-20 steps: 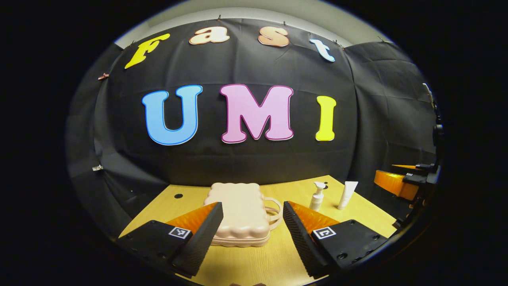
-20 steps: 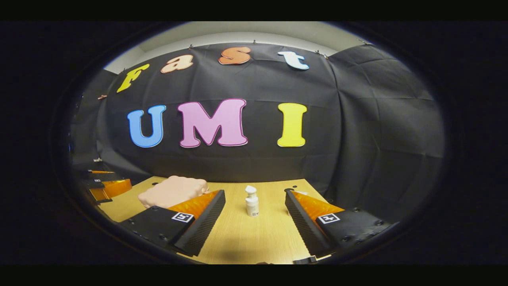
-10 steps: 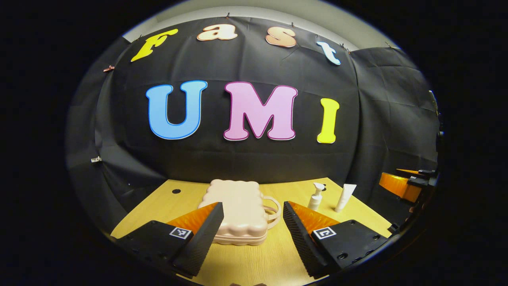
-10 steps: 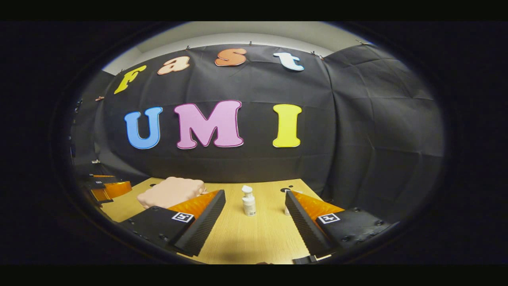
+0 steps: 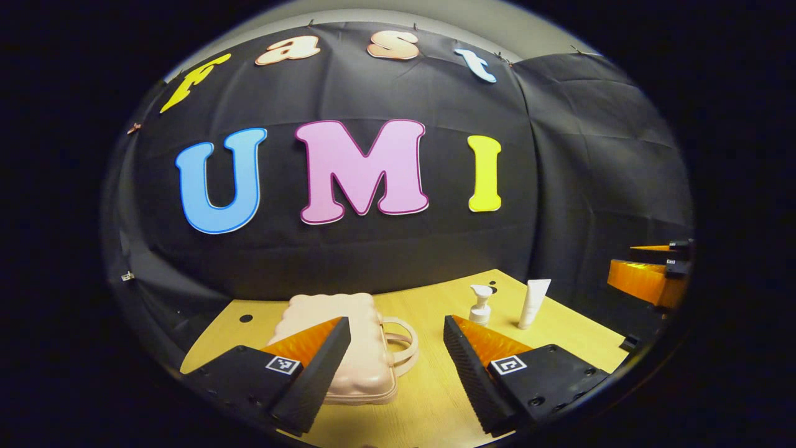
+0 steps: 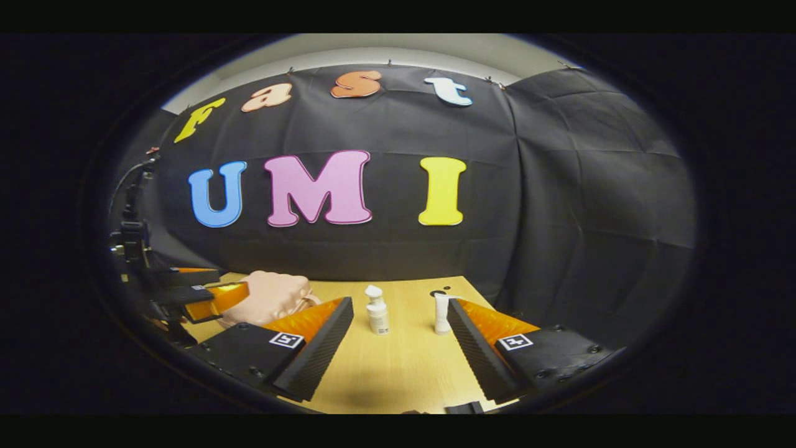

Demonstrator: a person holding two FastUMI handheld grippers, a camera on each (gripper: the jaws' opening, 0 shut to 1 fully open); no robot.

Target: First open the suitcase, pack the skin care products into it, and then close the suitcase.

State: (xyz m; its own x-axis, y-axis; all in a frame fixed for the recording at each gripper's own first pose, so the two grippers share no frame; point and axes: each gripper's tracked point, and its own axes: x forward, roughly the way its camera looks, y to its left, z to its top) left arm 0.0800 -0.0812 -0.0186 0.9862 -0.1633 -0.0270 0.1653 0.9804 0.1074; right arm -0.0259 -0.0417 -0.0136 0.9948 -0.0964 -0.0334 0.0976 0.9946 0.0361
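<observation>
A closed pale pink suitcase (image 5: 365, 367) with a loop handle (image 5: 399, 346) lies flat on the wooden table (image 5: 429, 398). My left gripper (image 5: 396, 323) hovers open just in front of it, with the handle between the fingers' lines and nothing gripped. To the right stand a white pump bottle (image 5: 480, 305) and a white tube (image 5: 533, 303). My right gripper (image 6: 400, 303) is open and low over the table, with the pump bottle (image 6: 376, 311) and the tube (image 6: 441, 313) upright ahead of it. The suitcase (image 6: 273, 298) lies to its left, beside the left gripper (image 6: 205, 295).
The right gripper (image 5: 647, 280) shows at the far right, off the table's edge. Small round holes mark the tabletop (image 5: 245, 318) (image 6: 435, 292). The black cloth wall closes the table's back and right sides. Bare wood (image 6: 385, 367) lies in front of the bottles.
The left gripper has moved forward and swung right, so the suitcase now sits left of its centre. The right gripper view has shifted, bringing the tube out from behind its right finger.
</observation>
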